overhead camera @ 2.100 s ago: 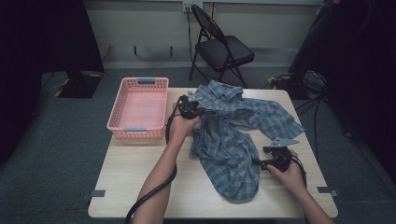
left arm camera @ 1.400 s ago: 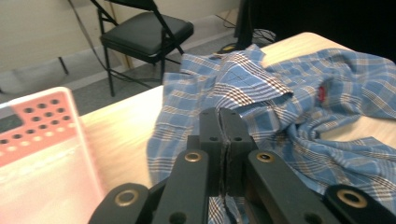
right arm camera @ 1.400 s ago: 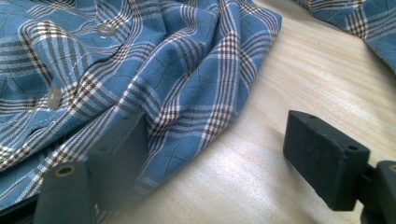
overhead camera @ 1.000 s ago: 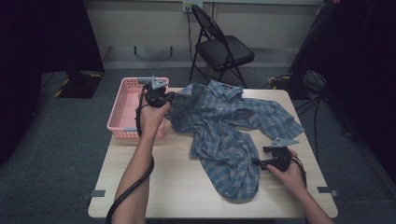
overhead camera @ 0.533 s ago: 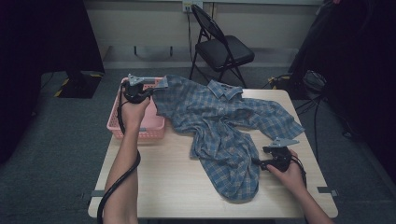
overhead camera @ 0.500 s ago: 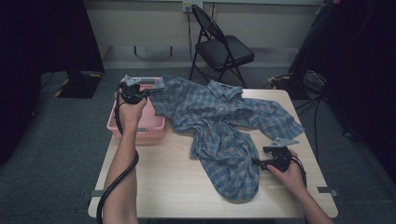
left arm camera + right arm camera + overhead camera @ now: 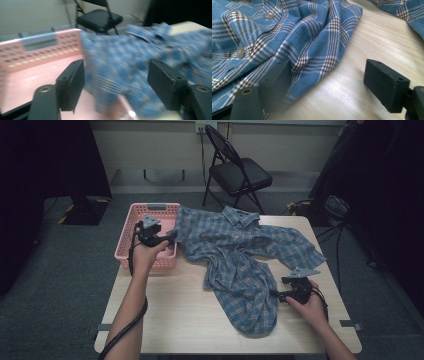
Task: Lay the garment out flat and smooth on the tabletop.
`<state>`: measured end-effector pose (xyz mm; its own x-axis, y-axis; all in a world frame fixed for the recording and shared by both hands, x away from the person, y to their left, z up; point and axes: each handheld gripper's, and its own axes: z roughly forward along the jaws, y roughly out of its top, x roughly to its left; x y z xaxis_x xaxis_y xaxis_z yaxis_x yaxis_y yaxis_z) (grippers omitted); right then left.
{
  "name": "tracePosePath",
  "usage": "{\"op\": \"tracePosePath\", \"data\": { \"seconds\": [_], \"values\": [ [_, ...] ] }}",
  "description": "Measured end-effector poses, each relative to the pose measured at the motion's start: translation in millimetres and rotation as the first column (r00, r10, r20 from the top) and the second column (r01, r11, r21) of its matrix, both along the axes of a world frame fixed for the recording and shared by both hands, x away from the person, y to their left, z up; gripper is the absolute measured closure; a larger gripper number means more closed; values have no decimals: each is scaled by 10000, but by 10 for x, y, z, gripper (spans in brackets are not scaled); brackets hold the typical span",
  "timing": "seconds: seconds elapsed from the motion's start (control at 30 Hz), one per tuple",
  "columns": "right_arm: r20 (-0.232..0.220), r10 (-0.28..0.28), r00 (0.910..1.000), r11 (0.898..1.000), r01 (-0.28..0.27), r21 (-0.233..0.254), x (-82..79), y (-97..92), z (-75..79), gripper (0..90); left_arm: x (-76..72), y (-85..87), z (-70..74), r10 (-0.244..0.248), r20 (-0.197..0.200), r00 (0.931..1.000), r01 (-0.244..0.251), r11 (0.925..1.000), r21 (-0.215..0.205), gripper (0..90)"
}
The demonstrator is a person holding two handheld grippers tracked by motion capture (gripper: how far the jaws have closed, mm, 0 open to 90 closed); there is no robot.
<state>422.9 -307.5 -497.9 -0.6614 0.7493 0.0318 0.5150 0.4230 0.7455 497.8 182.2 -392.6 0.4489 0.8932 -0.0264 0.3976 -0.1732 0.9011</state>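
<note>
While right gripper (image 7: pixel 278 294) waits open, left gripper (image 7: pixel 170 238) jaws just released shirt (image 7: pixel 240 265) over basket (image 7: pixel 131 243).

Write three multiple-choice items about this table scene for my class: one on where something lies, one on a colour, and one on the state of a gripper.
1. Where does the left end of the plaid shirt lie?
A. Over the rim of the basket
B. On the folding chair
C. On the floor

2. What colour is the basket?
A. Green
B. Pink
C. White

3. How do the jaws of the left gripper stand?
A. Clamped flat together
B. Apart, with shirt cloth between them
C. Closed on the basket's handle

Answers:
1 A, since the high view shows the cloth draped across the basket's right rim.
2 B, since its walls and floor are pink in the high view and the left gripper view.
3 B, since the left gripper view shows the two jaws wide apart, having just been opening, with blue plaid between them and neither pad pressing on it.
</note>
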Motion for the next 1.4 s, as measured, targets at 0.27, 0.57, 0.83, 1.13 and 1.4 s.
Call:
{"op": "tracePosePath", "data": {
  "seconds": [0.27,0.57,0.83,1.13,1.4],
  "values": [
    [-4,-1,10000,10000,1,7,0,0,0,212,-284,-477,-248,-1552,-567,9863,1568,9873,249,249],
    [-2,1,10000,10000,-1,6,0,0,0,212,-550,-929,-656,-2755,-1293,9526,2872,9543,822,232],
    [-2,0,10000,10000,0,4,0,0,0,212,-697,-1169,-873,-3312,-1708,9280,3551,9250,1355,232],
    [0,1,10000,10000,-1,3,0,0,0,212,-756,-1291,-997,-3462,-1945,9178,3851,8955,2231,231],
    [-4,1,10000,10000,-1,4,0,0,0,212,-730,-1247,-1059,-3422,-2186,9139,3814,9081,1728,187]
  ]
}}
